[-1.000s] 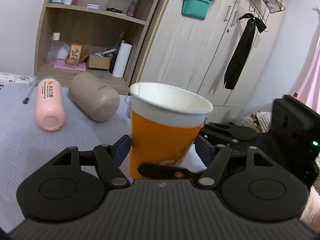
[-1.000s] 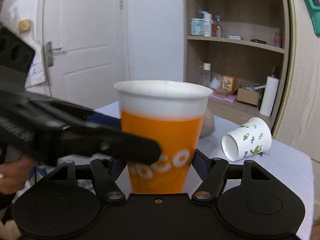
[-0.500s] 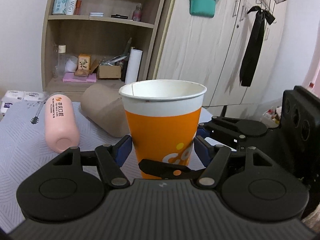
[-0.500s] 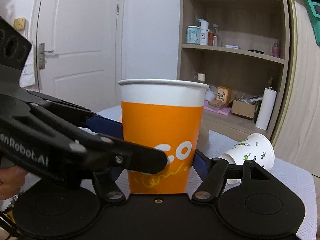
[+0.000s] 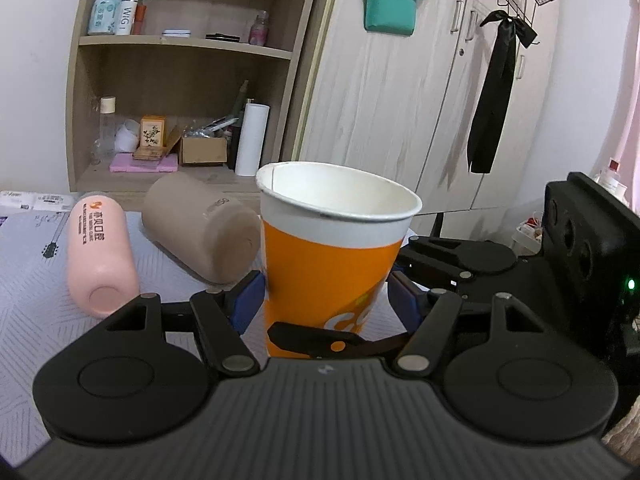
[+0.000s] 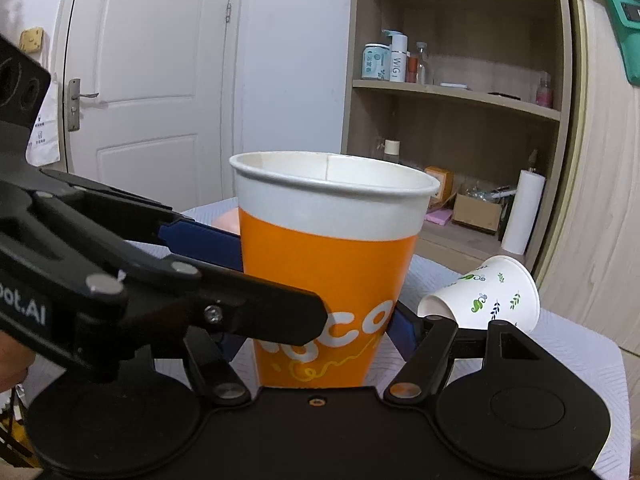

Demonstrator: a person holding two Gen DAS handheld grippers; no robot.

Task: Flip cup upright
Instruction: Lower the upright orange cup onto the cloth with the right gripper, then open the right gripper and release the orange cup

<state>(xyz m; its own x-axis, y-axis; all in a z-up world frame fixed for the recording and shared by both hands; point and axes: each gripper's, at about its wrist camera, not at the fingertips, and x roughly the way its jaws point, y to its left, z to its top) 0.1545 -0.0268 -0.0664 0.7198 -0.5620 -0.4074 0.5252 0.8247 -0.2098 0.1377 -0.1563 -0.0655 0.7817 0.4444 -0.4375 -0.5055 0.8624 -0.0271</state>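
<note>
Left wrist view: the cup point(image 5: 334, 264) stands in the middle of the frame, mouth up, its long axis nearly vertical with a small lean toward the upper left. It sits between the two blue pads of the left tool point(image 5: 325, 298), which lie close on both sides of its lower wall; the tool seems to pinch it. The right tool point(image 5: 452, 264) comes in from the right edge, and one of its fingers crosses low in front of the cup. Whether the cup's base touches the tabletop point(image 5: 36, 280) is hidden.

Right wrist view: the cup point(image 6: 328, 280) again fills the centre, between the pads of the right tool point(image 6: 320, 332), which appear pressed on it. The left tool point(image 6: 200, 240) reaches from the left edge to the cup's left side.

Both tools are equally near, so I judge that the coming move is a straight lowering along the cup's axis and then letting go.
</note>
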